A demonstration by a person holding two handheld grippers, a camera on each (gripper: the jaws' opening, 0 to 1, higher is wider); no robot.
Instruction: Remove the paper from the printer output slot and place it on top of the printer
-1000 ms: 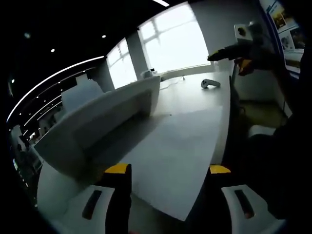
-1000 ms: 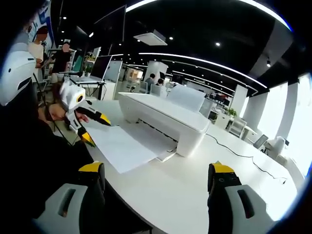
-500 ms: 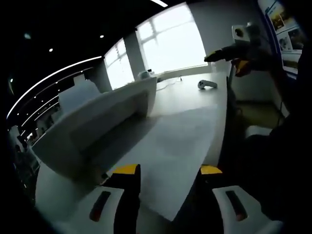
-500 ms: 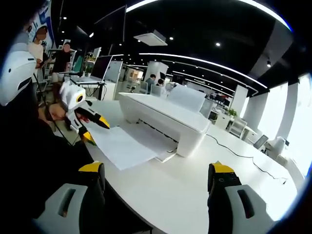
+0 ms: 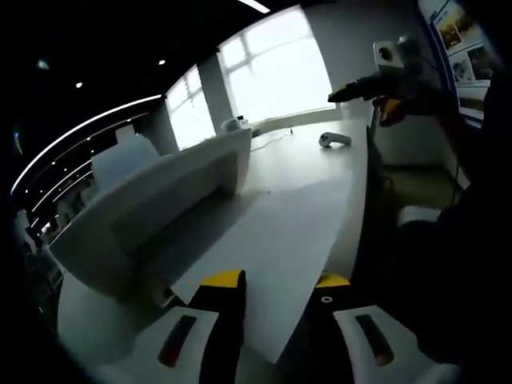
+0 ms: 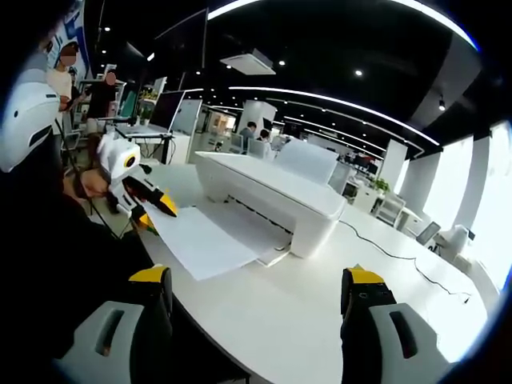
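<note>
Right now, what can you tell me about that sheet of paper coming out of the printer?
The paper is a plain white sheet, flat and uncreased, lying level out from the white printer's output slot toward the edge of the white table. Its far end is still in the slot. The left claw, with yellow-tipped jaws, is at its near left corner, with the jaws standing above and below the sheet's edge; whether they pinch it is unclear. The right claw is open, apart from it.

Bright windows [image 5: 276, 68], dark office ceiling [image 6: 320, 48]
</note>
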